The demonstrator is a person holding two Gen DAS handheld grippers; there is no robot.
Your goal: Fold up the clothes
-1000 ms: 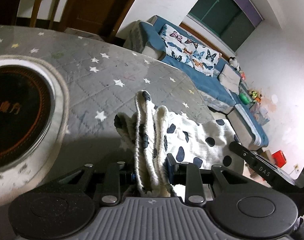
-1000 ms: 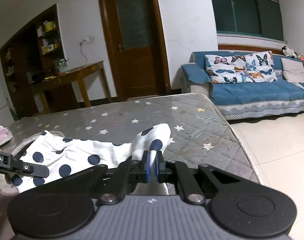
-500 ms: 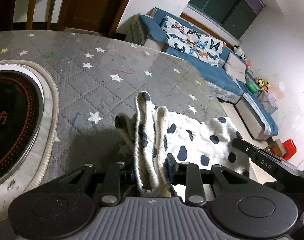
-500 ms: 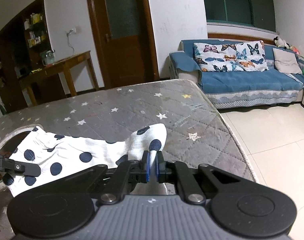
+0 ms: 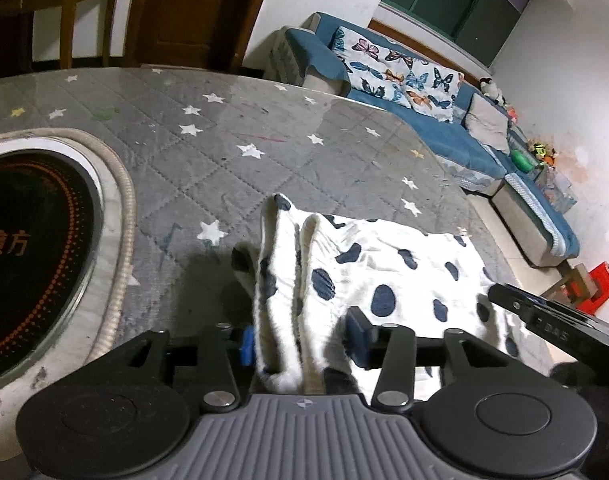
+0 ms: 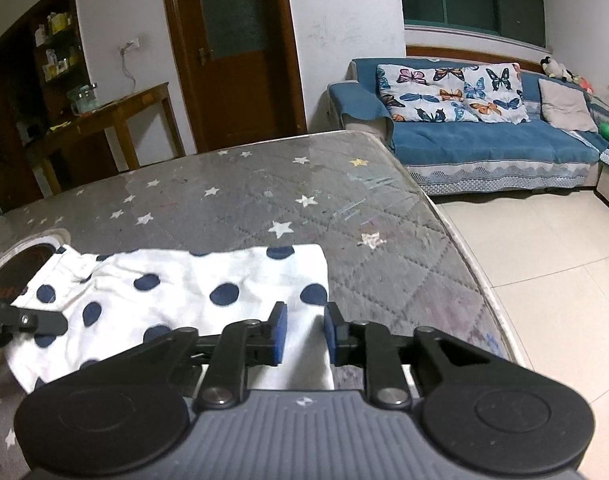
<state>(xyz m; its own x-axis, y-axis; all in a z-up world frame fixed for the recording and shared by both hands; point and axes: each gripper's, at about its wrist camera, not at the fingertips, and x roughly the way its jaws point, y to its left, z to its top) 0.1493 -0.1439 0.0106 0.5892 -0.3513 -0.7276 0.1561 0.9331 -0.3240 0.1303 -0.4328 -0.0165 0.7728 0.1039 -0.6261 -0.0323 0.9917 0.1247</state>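
Observation:
A white garment with navy dots (image 5: 384, 264) lies spread on the grey star-quilted table (image 5: 224, 152). My left gripper (image 5: 300, 342) is low over the garment's bunched, ribbed end. Its jaws are opening: the bunch stands between the pads, with a gap at the right pad. In the right wrist view the garment (image 6: 176, 292) lies flat, and my right gripper (image 6: 305, 332) sits at its right edge. Those jaws are opening too, the cloth lying loose under the gap. Each gripper shows in the other's view: the right gripper (image 5: 544, 312) and the left gripper (image 6: 24, 320).
A round black cooktop (image 5: 32, 240) is set into the table on the left. The table's curved edge (image 6: 464, 248) drops to a tiled floor on the right. A blue sofa (image 6: 484, 140), a wooden desk (image 6: 116, 112) and a door stand beyond.
Both grippers have sunk toward the table and their jaws have spread. The right one has let go of the cloth corner, which now lies flat; the left one's grip on the bunch has loosened.

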